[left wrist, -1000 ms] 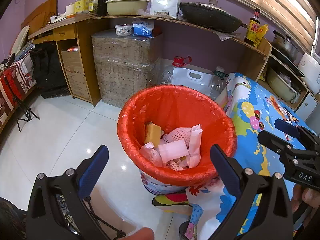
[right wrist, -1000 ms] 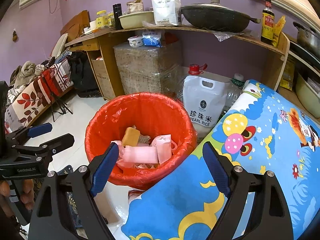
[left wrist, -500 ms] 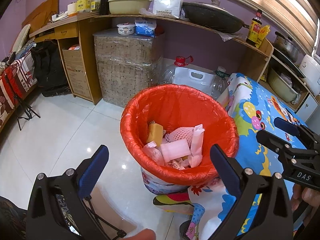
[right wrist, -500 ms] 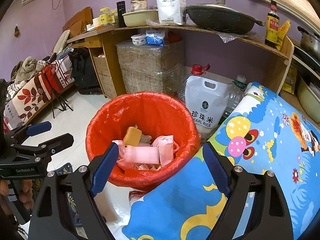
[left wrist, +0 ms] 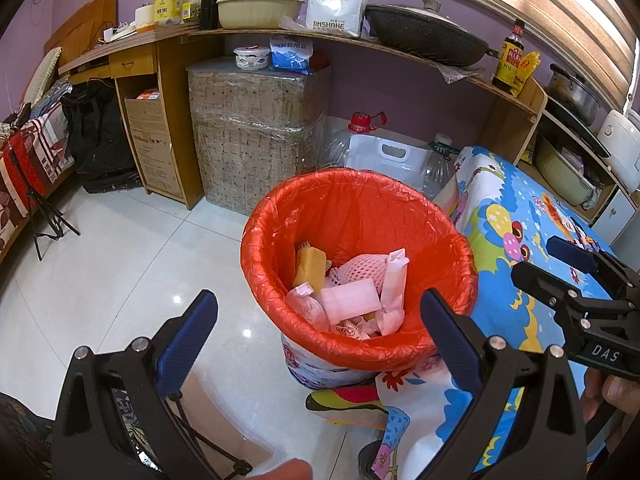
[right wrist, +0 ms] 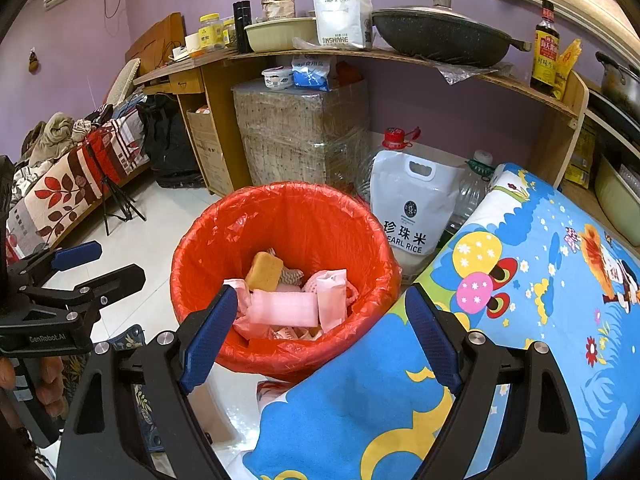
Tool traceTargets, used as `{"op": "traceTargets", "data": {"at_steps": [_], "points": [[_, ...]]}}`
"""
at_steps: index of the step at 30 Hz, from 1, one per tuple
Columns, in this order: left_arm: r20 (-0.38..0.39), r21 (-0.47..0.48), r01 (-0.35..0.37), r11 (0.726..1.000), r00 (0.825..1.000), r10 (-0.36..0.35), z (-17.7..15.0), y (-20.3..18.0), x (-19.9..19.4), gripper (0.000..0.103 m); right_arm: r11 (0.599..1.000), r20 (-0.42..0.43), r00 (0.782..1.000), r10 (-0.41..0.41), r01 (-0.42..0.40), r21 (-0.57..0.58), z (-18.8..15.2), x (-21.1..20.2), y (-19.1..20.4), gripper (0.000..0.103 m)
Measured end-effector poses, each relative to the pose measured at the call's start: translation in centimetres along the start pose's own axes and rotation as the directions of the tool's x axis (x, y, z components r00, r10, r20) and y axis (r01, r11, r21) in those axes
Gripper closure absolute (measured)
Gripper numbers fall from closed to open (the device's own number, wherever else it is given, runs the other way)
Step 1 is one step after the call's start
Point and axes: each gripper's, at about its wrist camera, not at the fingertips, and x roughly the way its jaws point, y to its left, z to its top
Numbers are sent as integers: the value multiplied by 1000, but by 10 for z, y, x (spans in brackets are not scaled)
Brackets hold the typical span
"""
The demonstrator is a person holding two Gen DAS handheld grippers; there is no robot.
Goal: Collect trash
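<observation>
Trash [left wrist: 352, 300] sits in red-lined bin [left wrist: 360, 352] on floor beside tabletop [right wrist: 540, 300]; left hand-held gripper [left wrist: 320, 336] and right hand-held gripper [right wrist: 320, 336] both spread apart, empty; judgement: check tabletop for leftovers, approach each squarely, clamp gently.

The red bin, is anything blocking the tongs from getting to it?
Nothing visible does. The red bin sits open, no lid, with wrappers and a yellow sponge inside. Both the left tongs and right tongs are open and empty, with clear space ahead.
</observation>
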Motion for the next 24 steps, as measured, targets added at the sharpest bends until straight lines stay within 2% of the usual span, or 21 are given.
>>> {"op": "traceTargets", "data": {"at_steps": [24], "points": [[-1,4,4,1000,1000,-4,0,-3,-1,5,1000,-1,1000,-2,2,3,-2,1,-2,22]]}}
